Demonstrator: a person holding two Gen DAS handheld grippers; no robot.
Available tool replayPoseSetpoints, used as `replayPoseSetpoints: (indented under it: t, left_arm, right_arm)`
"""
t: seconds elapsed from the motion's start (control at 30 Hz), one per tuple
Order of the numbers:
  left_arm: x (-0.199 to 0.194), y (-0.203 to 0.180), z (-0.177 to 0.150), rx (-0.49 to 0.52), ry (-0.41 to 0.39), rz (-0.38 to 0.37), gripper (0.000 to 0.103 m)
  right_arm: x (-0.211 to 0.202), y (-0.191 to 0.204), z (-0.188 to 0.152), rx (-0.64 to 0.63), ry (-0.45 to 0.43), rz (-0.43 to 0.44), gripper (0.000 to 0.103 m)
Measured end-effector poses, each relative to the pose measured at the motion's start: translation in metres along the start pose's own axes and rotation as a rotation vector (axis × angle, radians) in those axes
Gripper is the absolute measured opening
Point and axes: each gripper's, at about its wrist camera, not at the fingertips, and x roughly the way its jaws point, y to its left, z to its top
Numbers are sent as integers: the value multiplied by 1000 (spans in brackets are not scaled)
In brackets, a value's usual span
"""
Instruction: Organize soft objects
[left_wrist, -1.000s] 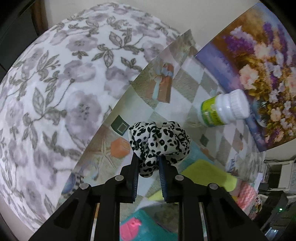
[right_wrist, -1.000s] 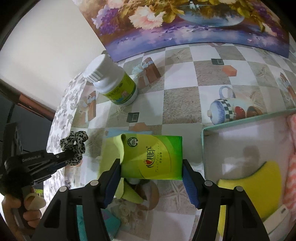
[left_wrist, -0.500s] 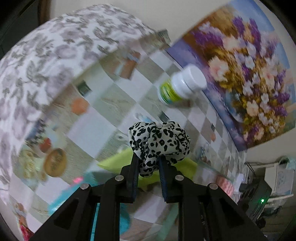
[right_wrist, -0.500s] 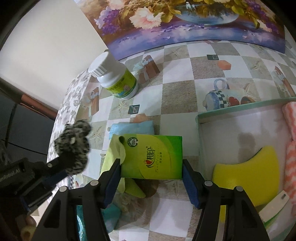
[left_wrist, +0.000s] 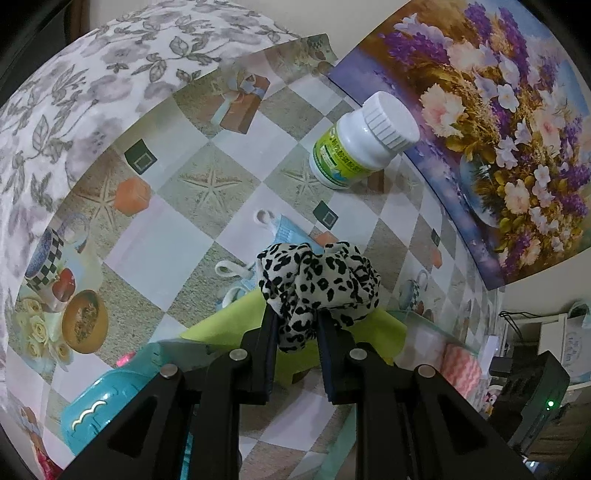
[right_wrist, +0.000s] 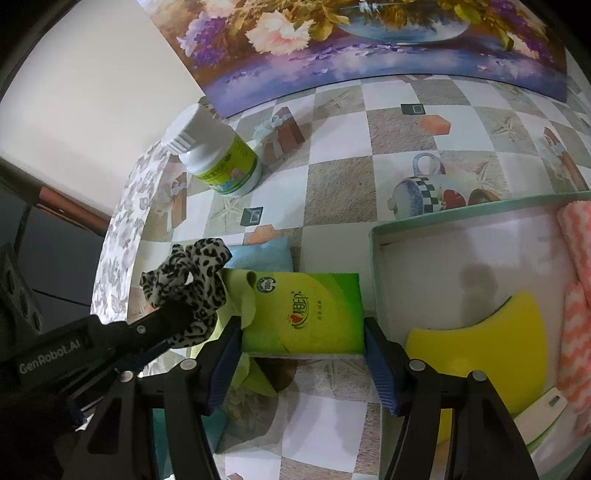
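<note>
The left gripper (left_wrist: 295, 332) pinches the leopard-print scrunchie (left_wrist: 319, 284) above the table (held clear), while the right gripper (right_wrist: 301, 345) clamps the green tissue pack (right_wrist: 304, 314) beside the tray (right_wrist: 376, 258).

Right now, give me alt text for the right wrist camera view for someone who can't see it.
The right gripper clamps a green tissue pack above a checkered tablecloth, beside an open box holding a yellow sponge. At left, the left gripper holds a leopard-print scrunchie; a white bottle stands behind.

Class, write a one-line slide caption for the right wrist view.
Right gripper clamps green tissue pack beside tray; left gripper holds leopard scrunchie.
</note>
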Motion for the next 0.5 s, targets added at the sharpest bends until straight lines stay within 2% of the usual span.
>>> replayPoseSetpoints:
  t: [0.5]
  left_arm:
    - [-7,8,3,-18,-9,-16,21]
  right_arm:
    - [-7,-4,2,-5,0,1,66]
